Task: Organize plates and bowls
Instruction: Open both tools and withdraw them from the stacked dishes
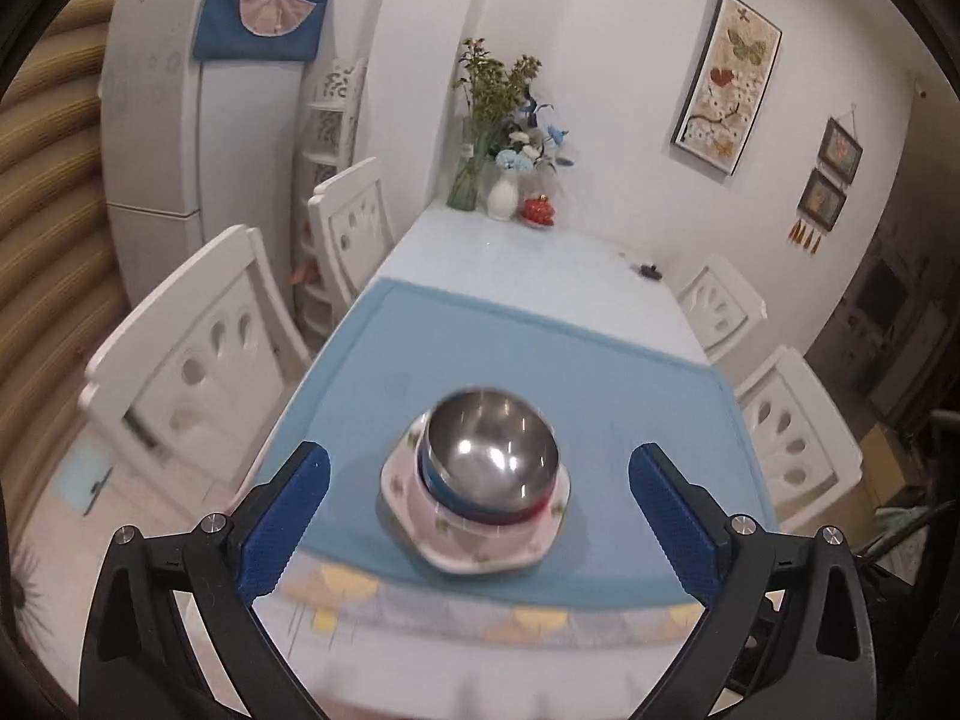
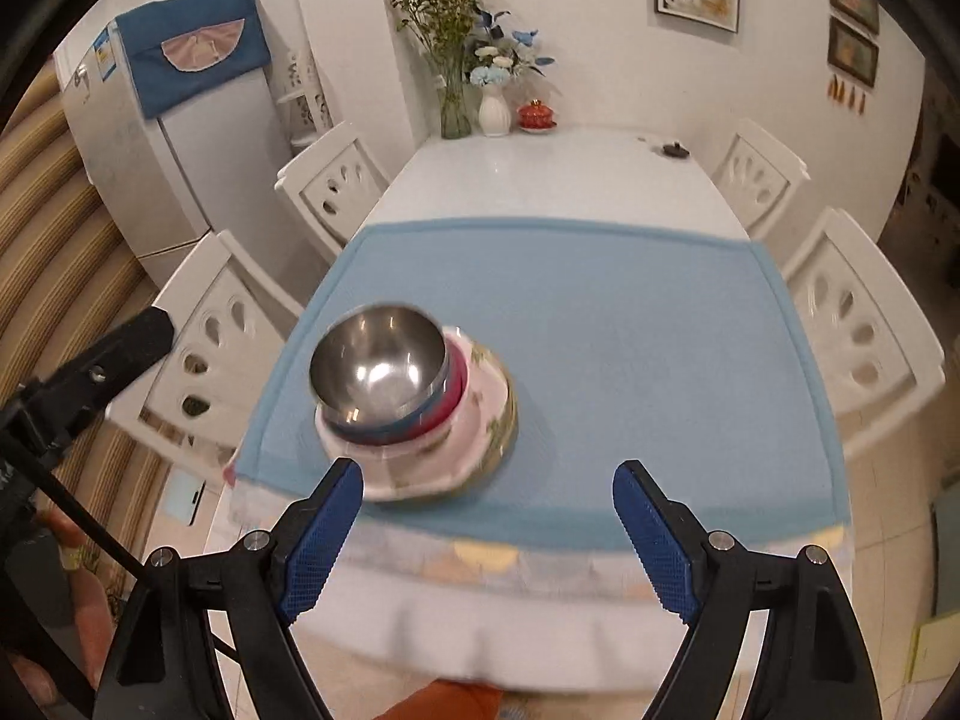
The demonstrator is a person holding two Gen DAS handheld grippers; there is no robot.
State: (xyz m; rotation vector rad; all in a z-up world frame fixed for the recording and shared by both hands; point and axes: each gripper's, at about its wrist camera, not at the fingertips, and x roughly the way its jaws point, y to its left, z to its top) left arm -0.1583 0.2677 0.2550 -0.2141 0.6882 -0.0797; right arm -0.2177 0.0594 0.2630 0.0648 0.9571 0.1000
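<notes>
A steel bowl [image 1: 492, 450] sits on top of a stack of blue and red bowls, on a pink flowered plate [image 1: 480, 546], on the blue mat [image 1: 630, 396]. My left gripper [image 1: 480, 516] is open and empty, held above the table's near edge with the stack between its blue fingers [image 1: 288, 528]. In the right wrist view the steel bowl [image 2: 378, 366] and the plate [image 2: 486, 420] lie left of centre. My right gripper [image 2: 487, 531] is open and empty, above the near edge, just right of the stack.
White chairs [image 1: 180, 360] stand along both sides of the table. Vases of flowers [image 2: 456, 78] and a red lidded pot [image 2: 536, 116] stand at the far end by the wall. A small dark object [image 2: 675, 150] lies at the far right. A fridge [image 1: 168, 120] stands left.
</notes>
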